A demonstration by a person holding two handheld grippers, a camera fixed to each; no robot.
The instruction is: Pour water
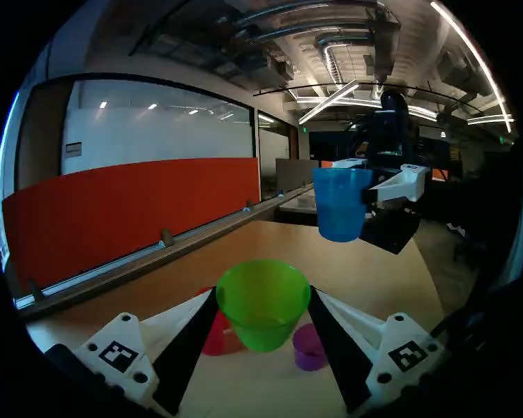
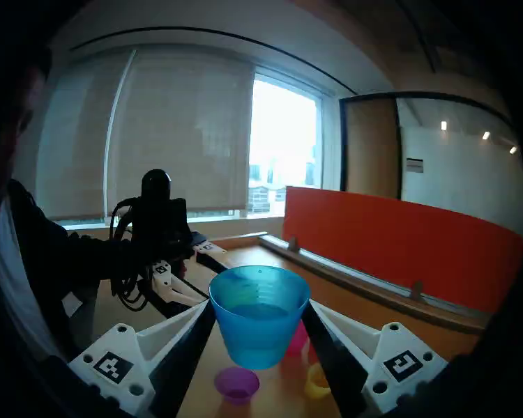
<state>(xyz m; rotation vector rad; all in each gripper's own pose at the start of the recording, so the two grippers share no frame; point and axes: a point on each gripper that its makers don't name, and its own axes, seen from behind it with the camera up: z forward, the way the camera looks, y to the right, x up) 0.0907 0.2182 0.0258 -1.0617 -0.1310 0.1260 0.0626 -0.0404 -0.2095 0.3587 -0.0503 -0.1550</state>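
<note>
Since both cups are off the pale wooden surface (image 1: 359, 265), any spill lands on it or in the spare cups below.

Status: my left claw (image 1: 262, 294) is clamped on the translucent green plastic cup (image 1: 263, 313). Both fingers press its sides, the cup is upright and looks dry inside. My right claw (image 2: 260, 306) is clamped on the translucent blue plastic cup (image 2: 259, 327), also upright, with water (image 2: 260, 311) partway up it. In the left gripper view the blue cup hangs higher than the green one, off to the side and well apart. The rims are nowhere near lined up.

Risks, as I judge them:
- Tilting the blue cup before its lip is over the green mouth. The stream would miss and hit the surface, or the small purple plastic cup (image 1: 309, 346), small red plastic cup (image 1: 216, 336) and small yellow plastic cup (image 2: 318, 380) standing beneath.
- Both cups taper and have smooth walls, and my fingers grip the sides only. A tilt could let the blue cup pivot or slide out between them. Squeezing harder may buckle the thin wall and slop water over the rim.
- Pouring from too high or too fast. Water could splash out of the green cup, or the added weight could drag it down through my left fingers.
- Closing the gap carelessly. The claws knock together and the green cup gets jolted.
</note>
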